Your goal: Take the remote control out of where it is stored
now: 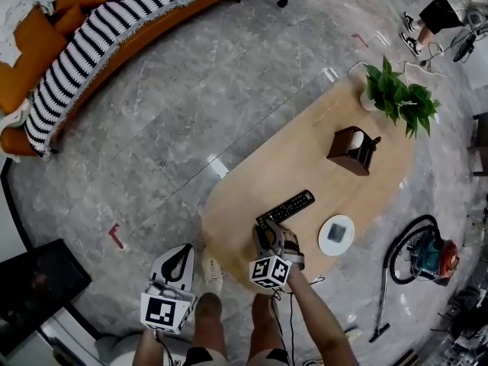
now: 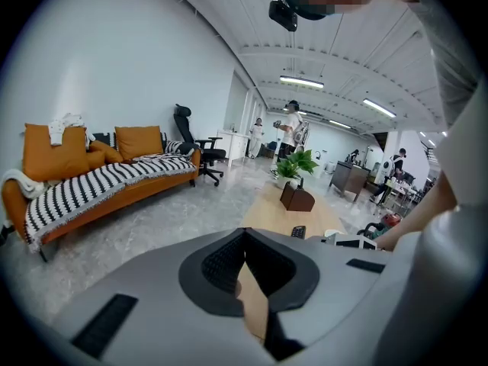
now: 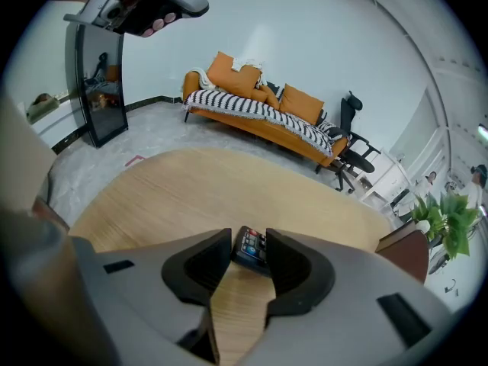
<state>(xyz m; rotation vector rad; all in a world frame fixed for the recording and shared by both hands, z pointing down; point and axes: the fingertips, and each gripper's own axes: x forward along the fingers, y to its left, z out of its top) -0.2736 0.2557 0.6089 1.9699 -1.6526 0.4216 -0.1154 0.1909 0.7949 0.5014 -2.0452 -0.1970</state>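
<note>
A black remote control [image 1: 288,206] lies slantwise on the near part of the oval wooden table [image 1: 267,158]. My right gripper [image 1: 268,236] points down at its near end. In the right gripper view that end [image 3: 252,248] sits between the two dark pads [image 3: 286,265], which close on its sides. A brown box-shaped holder [image 1: 352,151] stands farther along the table, apart from the remote. My left gripper [image 1: 181,256] hangs to the left of the table edge, over the floor. Its fingertips [image 2: 229,259] meet with nothing between them.
A potted plant [image 1: 400,97] stands at the table's far end and a white round dish [image 1: 336,235] sits right of the remote. An orange sofa [image 1: 91,36] with a striped throw is at the far left. A vacuum cleaner [image 1: 427,256] lies on the floor at right.
</note>
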